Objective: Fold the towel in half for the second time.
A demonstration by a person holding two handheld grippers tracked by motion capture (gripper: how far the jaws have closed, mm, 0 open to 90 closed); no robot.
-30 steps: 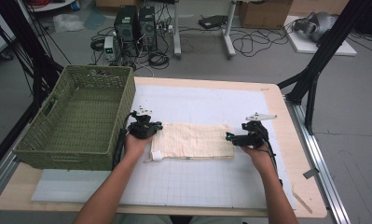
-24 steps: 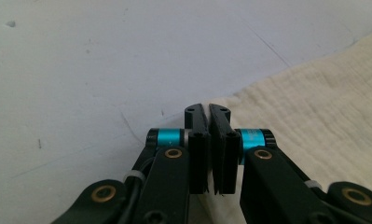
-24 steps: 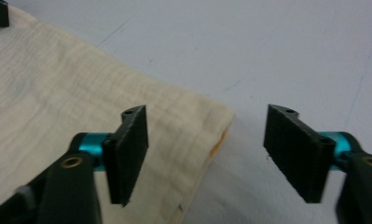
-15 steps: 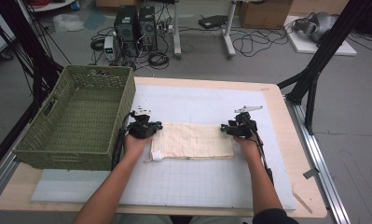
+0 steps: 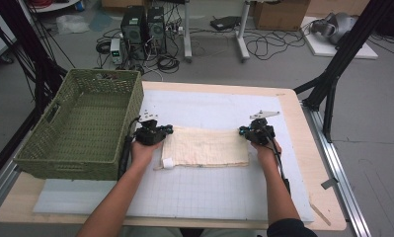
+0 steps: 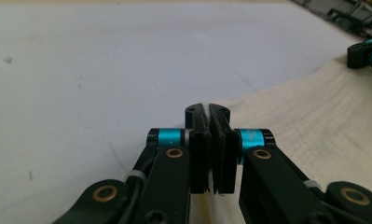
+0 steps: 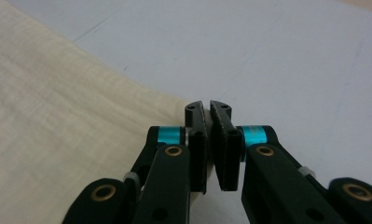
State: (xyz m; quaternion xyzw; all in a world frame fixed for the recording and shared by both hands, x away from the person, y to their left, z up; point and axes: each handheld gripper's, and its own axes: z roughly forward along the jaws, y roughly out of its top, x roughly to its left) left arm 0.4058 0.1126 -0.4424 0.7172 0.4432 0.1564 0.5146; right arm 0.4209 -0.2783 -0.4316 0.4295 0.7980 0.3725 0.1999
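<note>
A cream cloth lies folded flat in a long rectangle on the white mat. My left gripper is at its far left corner, jaws shut with the cloth's edge pinched between them. In the left gripper view the cloth runs off to the right of the closed left gripper. My right gripper is at the far right corner. Its jaws have just been closing and now stand shut on that corner of the cloth, as the right gripper shows in its own view.
A green wicker basket stands at the left, close beside the left hand. A small white tag sticks out at the cloth's near left corner. The wooden table edge runs along the right.
The right hand slid left to the cloth's far right corner, and its jaws went from open to shut there. The left hand and the cloth stayed put.
</note>
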